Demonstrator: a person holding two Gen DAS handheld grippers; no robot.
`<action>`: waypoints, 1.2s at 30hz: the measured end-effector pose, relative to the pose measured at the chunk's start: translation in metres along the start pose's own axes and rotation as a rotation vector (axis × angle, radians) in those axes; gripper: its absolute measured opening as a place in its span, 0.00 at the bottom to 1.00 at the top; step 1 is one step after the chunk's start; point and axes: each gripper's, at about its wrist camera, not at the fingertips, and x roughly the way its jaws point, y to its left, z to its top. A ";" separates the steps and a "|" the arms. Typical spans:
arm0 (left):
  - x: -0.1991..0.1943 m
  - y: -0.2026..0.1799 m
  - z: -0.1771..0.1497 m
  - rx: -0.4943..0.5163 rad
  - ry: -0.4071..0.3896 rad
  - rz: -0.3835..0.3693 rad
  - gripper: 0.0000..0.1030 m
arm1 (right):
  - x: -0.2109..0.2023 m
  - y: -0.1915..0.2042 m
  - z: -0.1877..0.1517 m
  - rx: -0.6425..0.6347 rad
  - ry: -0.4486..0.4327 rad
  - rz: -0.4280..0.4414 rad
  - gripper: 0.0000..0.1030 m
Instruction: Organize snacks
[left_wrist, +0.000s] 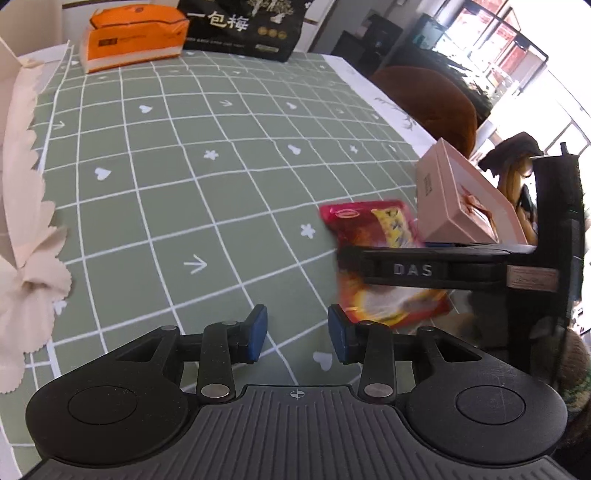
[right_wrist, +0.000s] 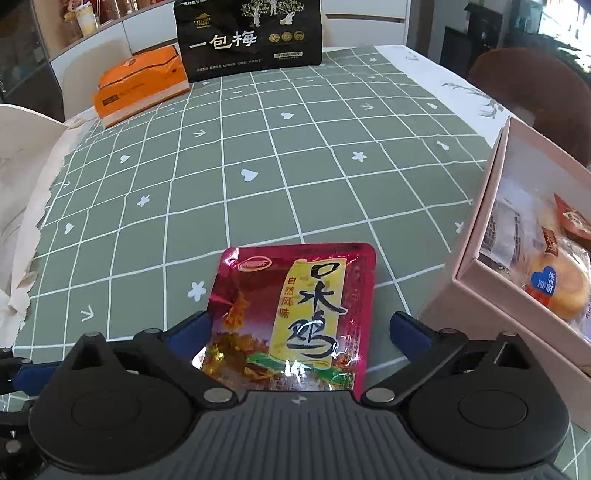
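A red snack packet (right_wrist: 295, 314) with yellow label lies flat on the green checked tablecloth, between the wide-open fingers of my right gripper (right_wrist: 299, 332); the pads stand beside its lower edges without pressing it. A pink box (right_wrist: 491, 266) with wrapped pastries inside stands just right of the packet. In the left wrist view the same packet (left_wrist: 373, 236) lies under the right gripper's arm (left_wrist: 436, 267), with the pink box (left_wrist: 450, 199) behind it. My left gripper (left_wrist: 297, 334) is open and empty above the cloth, left of the packet.
An orange tissue pack (right_wrist: 140, 88) and a tall black snack bag (right_wrist: 247, 37) stand at the table's far edge. A cream cloth (left_wrist: 26, 206) lies along the left side. A brown chair (left_wrist: 432, 99) stands past the right edge.
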 end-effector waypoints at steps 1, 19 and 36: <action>0.000 -0.003 0.000 0.006 0.001 -0.004 0.40 | -0.004 0.000 -0.002 -0.007 -0.003 -0.006 0.82; 0.017 -0.108 -0.046 0.225 0.161 -0.264 0.39 | -0.120 -0.134 -0.102 0.228 -0.047 -0.128 0.26; 0.028 -0.142 -0.061 0.332 0.160 -0.292 0.40 | -0.135 -0.118 -0.175 0.403 -0.056 0.024 0.32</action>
